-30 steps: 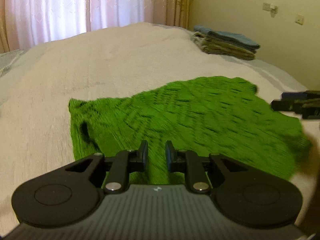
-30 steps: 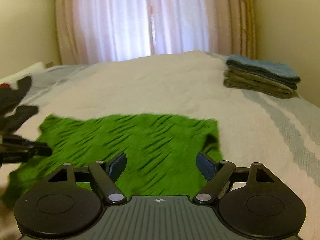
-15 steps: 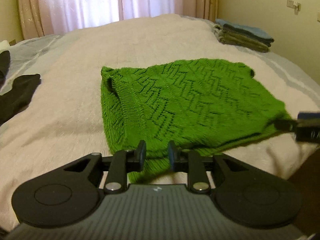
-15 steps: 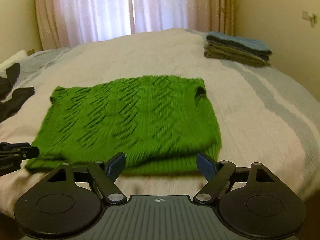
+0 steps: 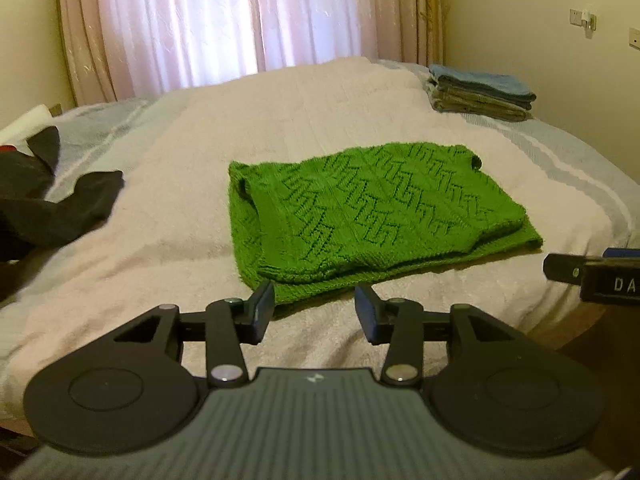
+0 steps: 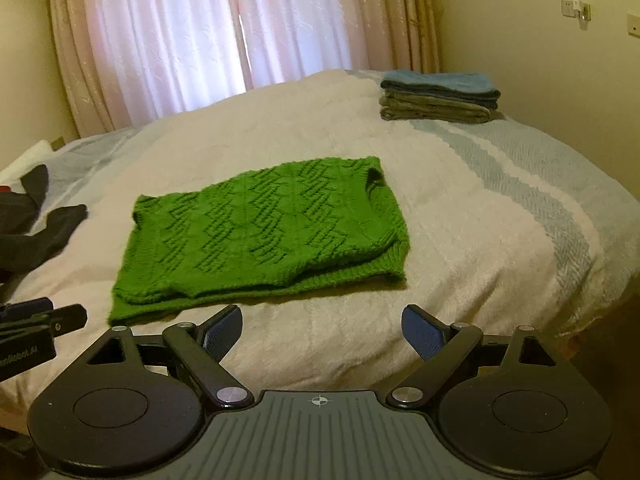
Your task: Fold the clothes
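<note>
A green knitted sweater (image 5: 368,212) (image 6: 264,232) lies folded in half on the pale bedspread (image 5: 304,104), flat and free of both grippers. My left gripper (image 5: 315,304) hovers just short of the sweater's near edge; its jaws are opening and nothing is between them. My right gripper (image 6: 322,324) stands wide open over bare bedspread (image 6: 460,220) in front of the sweater, also empty. Each gripper's tip shows at the edge of the other's view: the right gripper (image 5: 560,268) and the left gripper (image 6: 68,318).
A stack of folded clothes (image 5: 480,94) (image 6: 440,96), blue on top of olive, sits at the far right of the bed. Dark garments (image 5: 52,204) (image 6: 36,232) lie heaped at the left. Curtains (image 5: 256,20) hang behind the bed.
Both grippers have pulled back from the sweater and risen. The left gripper let go of the sweater's edge and its jaws have widened. The sweater now lies folded and still.
</note>
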